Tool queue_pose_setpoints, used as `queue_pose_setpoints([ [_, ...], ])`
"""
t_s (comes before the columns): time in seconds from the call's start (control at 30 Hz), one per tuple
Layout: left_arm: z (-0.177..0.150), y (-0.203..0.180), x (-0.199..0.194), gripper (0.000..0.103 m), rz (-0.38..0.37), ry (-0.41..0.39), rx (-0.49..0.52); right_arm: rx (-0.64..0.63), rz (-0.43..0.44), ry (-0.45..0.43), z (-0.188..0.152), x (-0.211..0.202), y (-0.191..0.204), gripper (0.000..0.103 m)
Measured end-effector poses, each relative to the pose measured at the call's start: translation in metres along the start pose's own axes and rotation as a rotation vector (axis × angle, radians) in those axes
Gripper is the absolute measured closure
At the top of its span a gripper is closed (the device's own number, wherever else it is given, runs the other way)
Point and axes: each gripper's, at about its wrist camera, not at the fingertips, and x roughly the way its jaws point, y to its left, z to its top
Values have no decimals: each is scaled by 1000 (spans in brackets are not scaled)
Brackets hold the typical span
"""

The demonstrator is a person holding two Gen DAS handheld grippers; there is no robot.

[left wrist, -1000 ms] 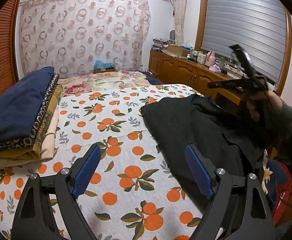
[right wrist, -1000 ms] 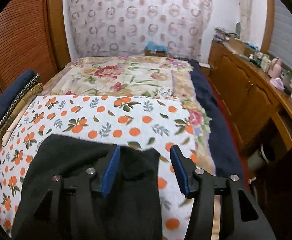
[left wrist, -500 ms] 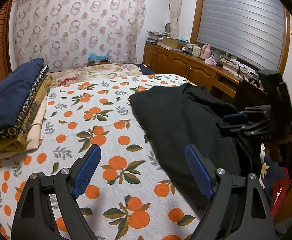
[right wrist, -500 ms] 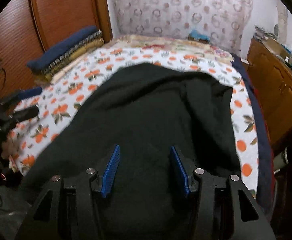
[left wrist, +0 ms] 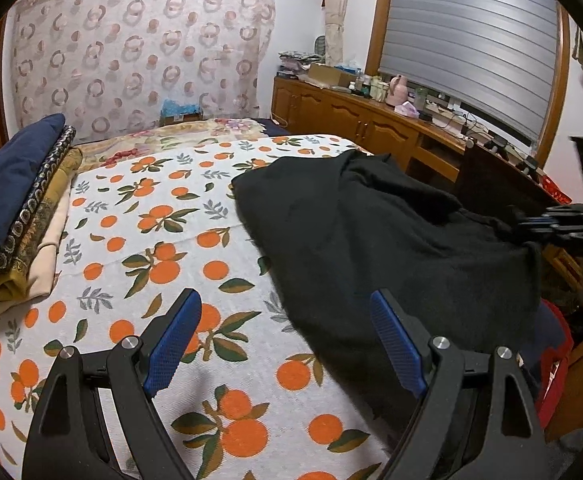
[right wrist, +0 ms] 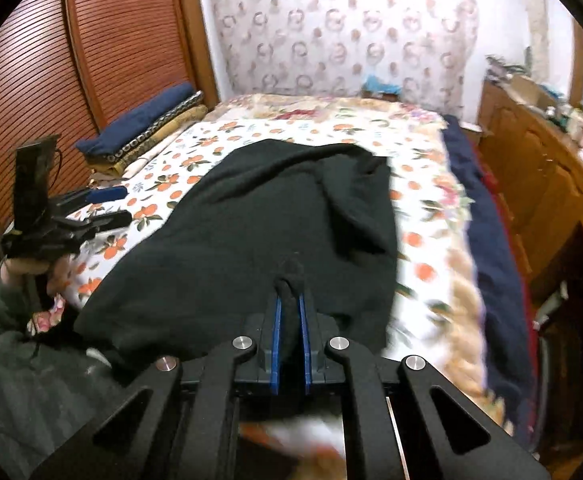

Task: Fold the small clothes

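Fingers of the left gripper (left wrist: 285, 340) stand wide apart with nothing between them; blue ribbed pads (left wrist: 175, 334), black plastic arms with round silver bolts. Left wrist view: no readable writing or labels anywhere. Bedsheet (left wrist: 139, 240) is white, woven, printed with oranges and green leaves. Black garment (left wrist: 371, 240), soft matte knit, lies rumpled on the sheet from 1 to 4 o'clock of the view, long axis running from the far middle of the bed toward the near right edge. At 3 o'clock its near right corner is drawn up toward the right gripper (left wrist: 559, 222), seen side-on. Stack of folded cloths (left wrist: 15, 208) at 9 o'clock: navy on top, patterned band, mustard and beige below. Wooden cabinet (left wrist: 355, 120) at 1 o'clock with small clutter on top, too small to read.

Right wrist view: right gripper (right wrist: 290, 312) fingers are close together, clamped on a pinched fold of the black garment (right wrist: 251, 232). Garment spreads away toward 12 o'clock, long axis along the viewing line, far edge curled over at 1 o'clock. Left gripper (right wrist: 105, 206) at 9 o'clock, fingers parted, over the sheet beside the garment, apart from it. Slatted wooden doors (right wrist: 103, 40) at 10 o'clock. Edges of this view are blurred.
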Motion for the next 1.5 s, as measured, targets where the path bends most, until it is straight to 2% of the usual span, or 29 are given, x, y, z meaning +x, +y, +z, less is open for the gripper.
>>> queue_pose_setpoints([
  [0.1, 0, -3, 2, 16, -2, 4, 6, 27, -64, 27, -16, -19, -14, 95],
  [0.27, 0, -7, 5, 16, -1, 21, 16, 51, -47, 88, -28, -18, -26, 95],
  [0.33, 1, -6, 7, 16, 0, 23, 15, 41, -66, 82, -25, -15, -22, 81],
  [0.37, 2, -6, 7, 16, 0, 24, 13, 41, -72, 68, -20, -15, -24, 66],
  [0.4, 3, -6, 8, 16, 1, 24, 12, 42, -76, 52, -15, -17, -24, 57],
  [0.6, 7, -4, 6, 16, 11, 11, 7, 45, -81, -32, 20, -3, -30, 57],
  [0.77, 9, -1, 5, 16, 16, 2, -4, 50, -68, -57, 63, 42, -34, 57],
  [0.93, 8, 0, 5, 16, 19, 4, -9, 43, -30, -6, 109, 110, -33, 58],
  [1.1, 5, 3, 6, 16, 17, 8, -19, 29, -79, 96, 133, 177, -35, 59],
  [1.13, 4, 3, 7, 16, 15, 9, -20, 31, -90, 129, 134, 190, -37, 62],
  [1.17, 4, 4, 7, 16, 15, 11, -21, 29, -97, 152, 134, 199, -38, 73],
  [1.2, 3, 4, 8, 16, 15, 14, -21, 23, -95, 165, 134, 205, -37, 93],
  [1.23, 3, 4, 9, 16, 14, 19, -22, 11, -89, 161, 135, 207, -35, 100],
  [1.33, 1, 3, 8, 16, 9, 20, -20, -2, -108, 35, 140, 177, -31, 100],
  [1.37, 1, 2, 9, 16, 7, 20, -20, 29, -153, -23, 143, 161, -36, 100],
  [1.43, 1, 0, 10, 16, 1, 22, -21, 82, -262, -84, 147, 143, -46, 99],
  [1.47, 2, -1, 11, 16, -1, 26, -20, 69, -295, -78, 148, 142, -48, 93],
  [1.5, 2, -2, 12, 16, -4, 29, -15, 52, -305, -43, 148, 147, -49, 78],
])
